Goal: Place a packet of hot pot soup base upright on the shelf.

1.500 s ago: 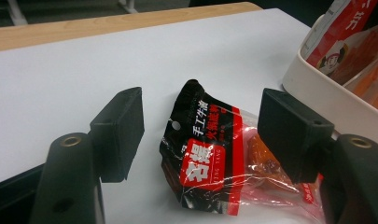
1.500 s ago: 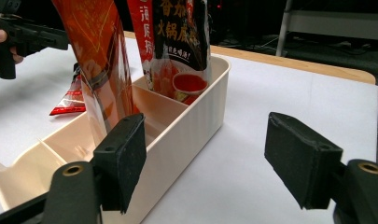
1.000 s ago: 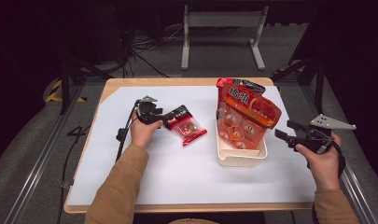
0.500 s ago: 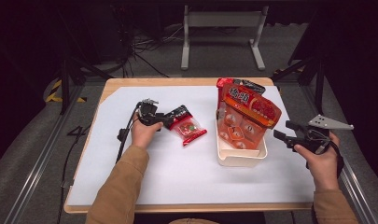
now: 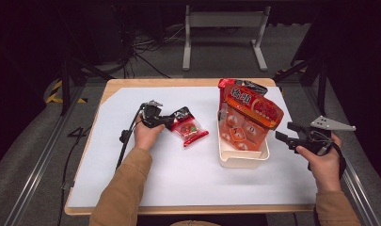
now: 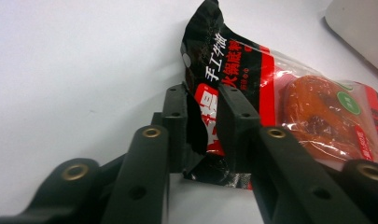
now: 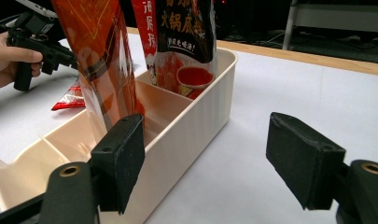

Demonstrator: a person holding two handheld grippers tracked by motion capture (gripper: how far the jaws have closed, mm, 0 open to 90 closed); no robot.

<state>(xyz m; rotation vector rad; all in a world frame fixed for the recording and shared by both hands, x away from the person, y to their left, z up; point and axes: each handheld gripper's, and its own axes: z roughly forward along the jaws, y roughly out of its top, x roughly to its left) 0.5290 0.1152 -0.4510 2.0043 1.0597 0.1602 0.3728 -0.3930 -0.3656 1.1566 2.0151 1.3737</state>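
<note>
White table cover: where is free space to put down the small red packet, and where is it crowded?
The white table cover lies bare along the near edge, between the two forearms, and at its far left corner. It is crowded around the cream bin holding tall red bags, where the open right gripper waits, and where the left gripper pinches the small red packet.

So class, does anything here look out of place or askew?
Yes: one packet lies on the table, outside the bin holding the other packs, its crumpled end pinched by the left gripper.
</note>
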